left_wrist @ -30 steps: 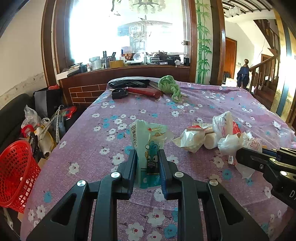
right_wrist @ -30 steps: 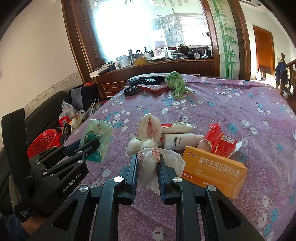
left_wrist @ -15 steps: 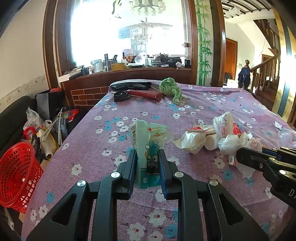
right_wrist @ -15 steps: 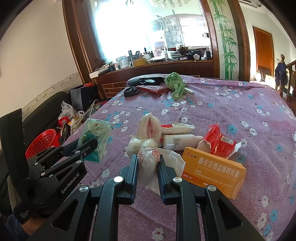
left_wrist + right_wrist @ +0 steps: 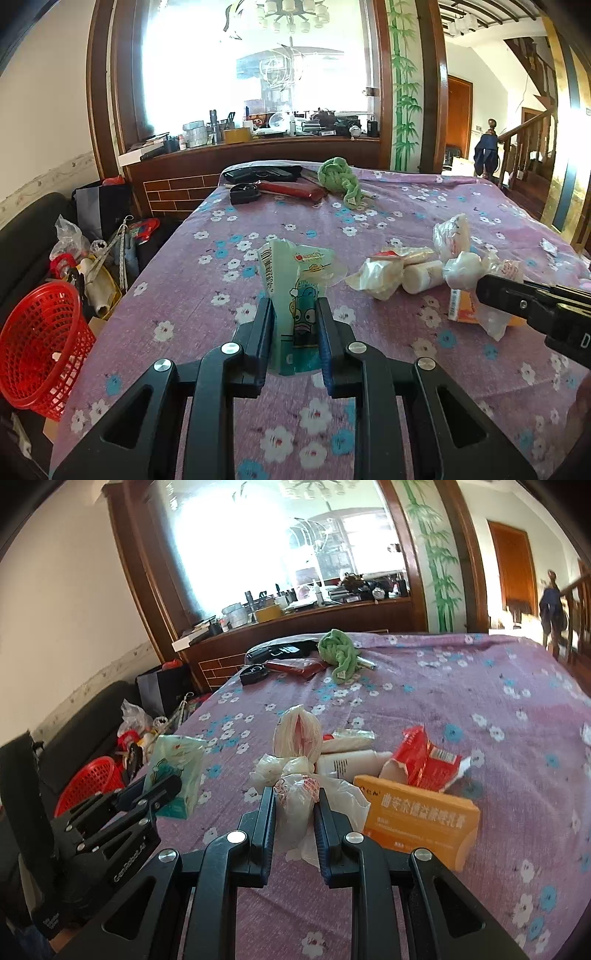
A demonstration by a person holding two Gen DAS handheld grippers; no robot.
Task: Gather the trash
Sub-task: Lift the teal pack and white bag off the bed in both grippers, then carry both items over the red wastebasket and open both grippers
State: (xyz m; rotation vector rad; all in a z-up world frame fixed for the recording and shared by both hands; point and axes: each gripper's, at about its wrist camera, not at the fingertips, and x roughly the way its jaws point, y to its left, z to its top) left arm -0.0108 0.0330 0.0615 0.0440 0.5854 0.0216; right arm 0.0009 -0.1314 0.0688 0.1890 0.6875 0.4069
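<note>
A matt purple cotton-like tablecloth printed with flowers (image 5: 424, 206) is seen. On it, a glossy pale-green plastic packet with a cartoon face (image 5: 295, 295) and a crinkled translucent white plastic bag (image 5: 299, 805) are shown, beside a smooth orange cardboard box (image 5: 424, 819). Left of the cloth, a shiny red plastic mesh basket (image 5: 40, 347) is visible.

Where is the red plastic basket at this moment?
In the left wrist view the red basket sits at the far left, below and beside the edge of the flowered purple table, next to the floor clutter.
</note>
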